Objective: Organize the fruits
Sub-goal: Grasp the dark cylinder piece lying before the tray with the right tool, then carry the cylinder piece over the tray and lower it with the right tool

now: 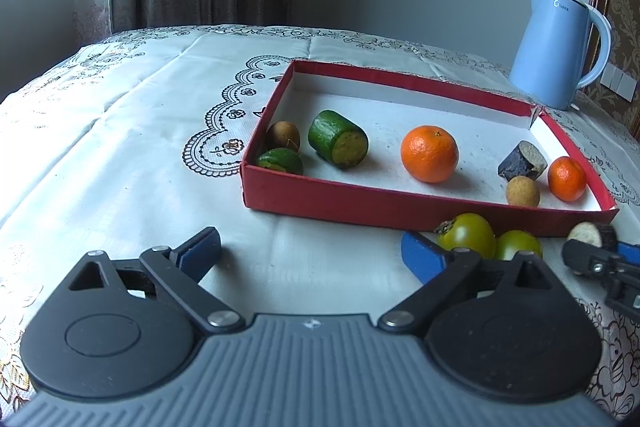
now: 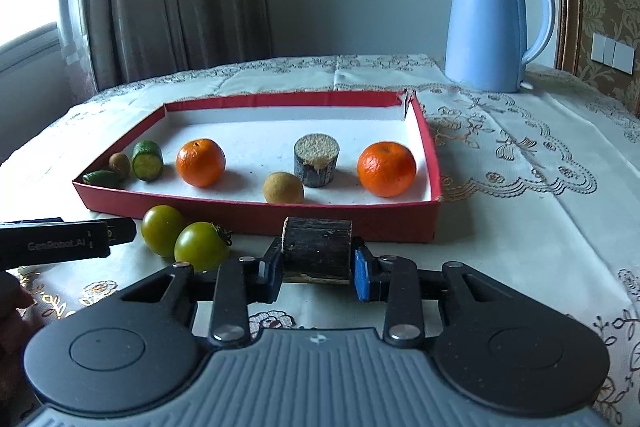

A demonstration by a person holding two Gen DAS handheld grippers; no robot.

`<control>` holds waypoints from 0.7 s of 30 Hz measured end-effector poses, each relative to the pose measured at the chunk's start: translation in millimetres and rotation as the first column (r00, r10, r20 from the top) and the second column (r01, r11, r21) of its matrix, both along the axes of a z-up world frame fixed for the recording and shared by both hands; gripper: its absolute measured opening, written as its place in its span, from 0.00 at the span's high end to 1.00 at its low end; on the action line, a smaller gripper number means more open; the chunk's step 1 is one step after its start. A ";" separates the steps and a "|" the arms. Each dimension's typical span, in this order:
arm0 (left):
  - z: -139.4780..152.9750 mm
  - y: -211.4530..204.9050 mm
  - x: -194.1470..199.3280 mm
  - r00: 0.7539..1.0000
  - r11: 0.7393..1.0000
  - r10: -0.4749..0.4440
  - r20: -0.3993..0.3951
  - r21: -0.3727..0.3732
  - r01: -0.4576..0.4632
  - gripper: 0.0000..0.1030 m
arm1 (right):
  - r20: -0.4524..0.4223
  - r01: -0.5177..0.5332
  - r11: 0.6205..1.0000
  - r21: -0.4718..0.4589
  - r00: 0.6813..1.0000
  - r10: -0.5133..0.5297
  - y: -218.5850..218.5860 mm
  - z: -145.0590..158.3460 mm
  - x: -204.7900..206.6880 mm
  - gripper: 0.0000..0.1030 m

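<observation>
A red tray (image 1: 320,197) (image 2: 256,213) holds two oranges (image 1: 430,153) (image 2: 386,169), cucumber pieces (image 1: 338,139) (image 2: 147,159), longans (image 2: 283,188) and a dark sugarcane piece (image 2: 317,161). Two green tomatoes (image 1: 467,235) (image 2: 200,247) lie on the cloth in front of the tray. My right gripper (image 2: 316,267) is shut on another dark sugarcane piece (image 2: 317,249), just before the tray's front wall; it also shows in the left wrist view (image 1: 588,233). My left gripper (image 1: 312,247) is open and empty, left of the tomatoes.
A blue kettle (image 1: 556,47) (image 2: 490,27) stands behind the tray at the right. The table has a white embroidered cloth (image 1: 120,147). Curtains and a wall lie behind the table.
</observation>
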State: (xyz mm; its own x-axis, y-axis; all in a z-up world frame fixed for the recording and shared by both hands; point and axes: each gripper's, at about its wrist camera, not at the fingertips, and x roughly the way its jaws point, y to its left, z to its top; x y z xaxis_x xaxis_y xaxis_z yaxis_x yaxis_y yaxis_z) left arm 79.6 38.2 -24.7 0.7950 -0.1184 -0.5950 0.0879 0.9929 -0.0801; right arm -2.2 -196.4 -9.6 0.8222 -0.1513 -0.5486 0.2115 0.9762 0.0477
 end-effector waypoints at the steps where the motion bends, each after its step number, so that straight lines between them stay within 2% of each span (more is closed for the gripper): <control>1: 0.0 -0.4 0.3 1.000 1.000 0.000 0.000 0.002 0.000 0.06 | 0.009 -0.002 1.000 -0.001 1.000 0.002 -0.6 1.9 -3.1 0.68; 10: -0.4 -1.6 1.0 1.000 1.000 -0.002 -0.002 0.012 0.002 0.05 | 0.089 -0.024 0.999 -0.048 0.996 0.028 -1.2 21.5 -25.6 0.68; 21: -0.9 -3.7 1.8 1.000 1.000 -0.003 -0.005 0.026 0.003 0.04 | 0.140 0.003 0.997 -0.080 0.990 0.008 -10.9 38.2 -16.4 0.68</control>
State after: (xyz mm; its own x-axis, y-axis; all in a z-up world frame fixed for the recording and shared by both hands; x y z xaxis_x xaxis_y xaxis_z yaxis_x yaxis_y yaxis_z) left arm 81.4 34.5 -25.6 0.7915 -0.1047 -0.6021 0.0904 0.9944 -0.0542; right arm -18.7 -207.3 28.5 0.8904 -0.1876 -0.4146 0.2057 0.9786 -0.0010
